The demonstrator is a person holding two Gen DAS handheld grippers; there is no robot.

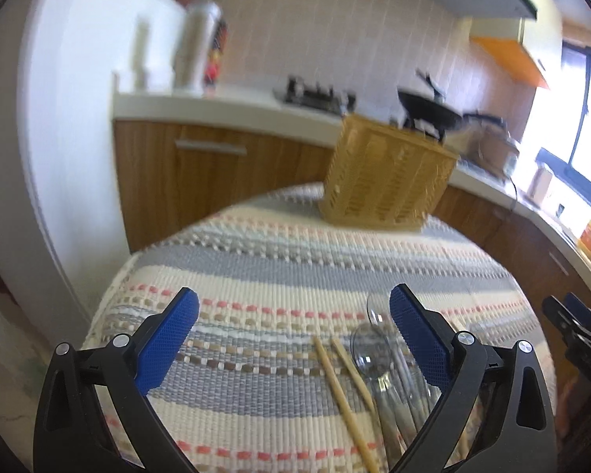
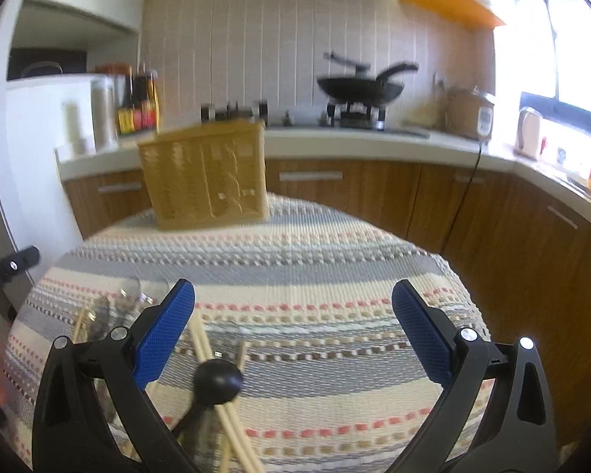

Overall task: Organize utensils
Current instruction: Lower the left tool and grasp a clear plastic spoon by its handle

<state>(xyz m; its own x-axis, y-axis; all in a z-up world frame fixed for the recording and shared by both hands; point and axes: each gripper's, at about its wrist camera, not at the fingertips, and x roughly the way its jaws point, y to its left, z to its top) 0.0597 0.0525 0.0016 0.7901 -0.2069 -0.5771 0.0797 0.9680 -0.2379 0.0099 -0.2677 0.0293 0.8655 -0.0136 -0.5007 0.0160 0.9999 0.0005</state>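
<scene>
Both claws gape wide and empty; the chopsticks (image 1: 344,398) lie lengthwise just inside the left gripper's (image 1: 293,305) right finger, nearer it than the right gripper (image 2: 293,303).

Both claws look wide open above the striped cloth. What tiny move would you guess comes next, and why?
Probably the left gripper dips toward the chopsticks and clear spoons beside its right finger. Both the left and the right gripper are open and hold nothing, the utensils lie loose on the striped cloth, and the wicker basket waits at the far edge.
</scene>
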